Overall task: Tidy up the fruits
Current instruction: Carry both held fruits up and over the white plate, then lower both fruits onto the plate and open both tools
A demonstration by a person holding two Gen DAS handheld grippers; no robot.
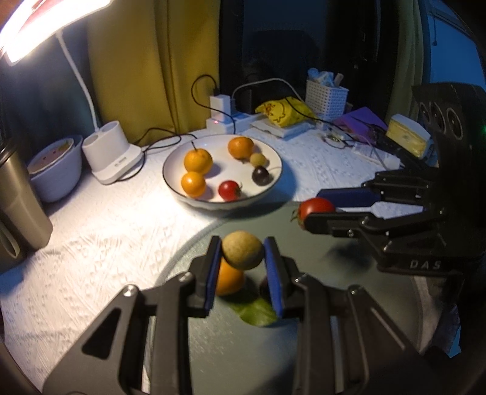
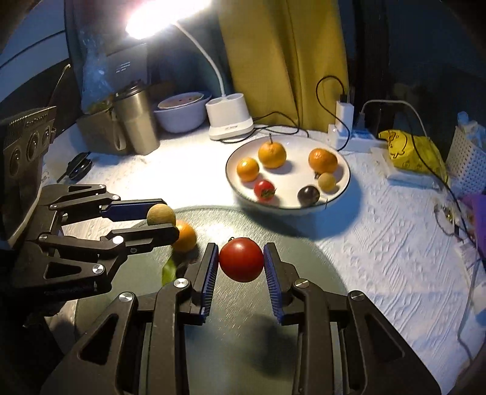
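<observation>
The left hand-held gripper (image 1: 242,258) pinches a small round tan-green fruit (image 1: 242,249) between its blue pads, the skin dull and matte with a faint yellowish cast, held clear above the dark round tray (image 1: 334,303) at the near edge of the table (image 1: 91,243). Under it on the tray rest an orange fruit (image 1: 229,281), smooth and bright, a green leaf (image 1: 258,313) just near of it, and a dark fruit mostly hidden behind the right pad. The right hand-held gripper (image 2: 241,259) is closed on a red tomato (image 2: 241,259), glossy and evenly round, also raised over the tray; in the left wrist view a bit of green stem shows at its left side. Farther back, near the middle of the table, stands a white plate (image 1: 182,185) with a thin dark rim. It holds three orange fruits, the far-left one (image 1: 198,161) with a thin stalk standing up, a smaller one (image 1: 193,183) touching it on the near side, and a third (image 1: 241,147) at the far right. Just beside that third sits a small tan fruit (image 1: 258,159), nearer than that a dark purple one (image 1: 260,175), and at the near side a small red tomato (image 1: 229,190) with a green calyx. A lit desk lamp (image 2: 158,15) shines from the far left over the pale textured tablecloth (image 2: 379,228).
</observation>
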